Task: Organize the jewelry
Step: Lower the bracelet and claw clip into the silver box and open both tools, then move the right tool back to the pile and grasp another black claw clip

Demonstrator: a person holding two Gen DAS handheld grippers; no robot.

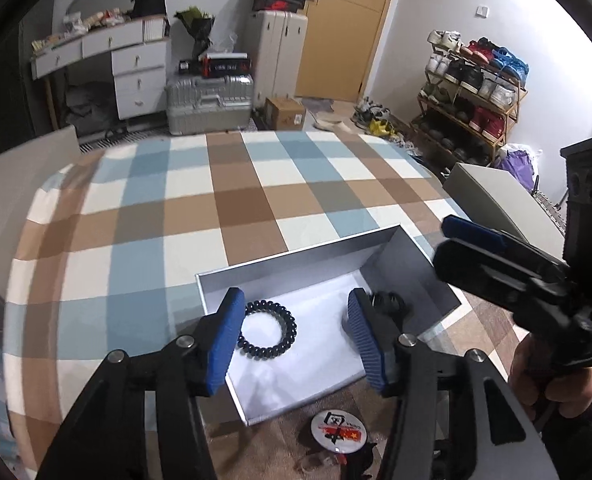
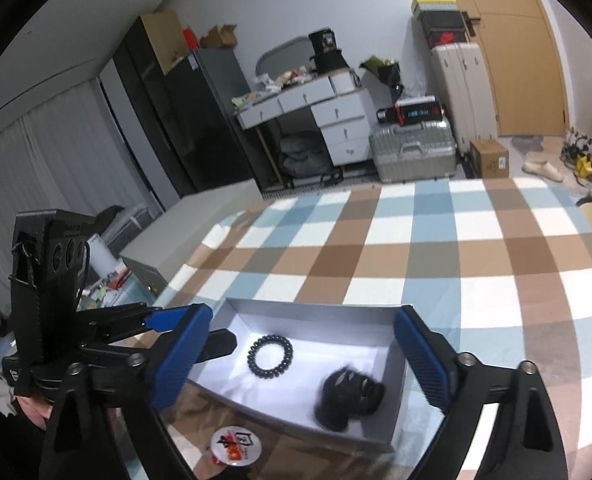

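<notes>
While both tools are hovering low over the checked cloth on the worktop (image 1: 143, 200), a round badge (image 1: 338, 432) with red and black print is lying nearest, just outside the front wall of an open white box (image 1: 296, 264). Inside that box, a black beaded bracelet (image 2: 269, 357) is resting flat on the white floor, and a dark, blurred hair clip (image 2: 350, 398) is sitting apart from it toward the box's right side. The left tool (image 1: 296, 344) is spreading its blue pads wide above the box, gripping nothing, with the bracelet showing just beside its left pad. The right tool (image 2: 300, 360) is likewise standing wide apart and empty, framing both items between its fingers. Farther back, a silver suitcase (image 1: 209, 106), white drawers (image 1: 139, 76) and a shoe rack (image 1: 472, 96) are lining the room's walls.
</notes>
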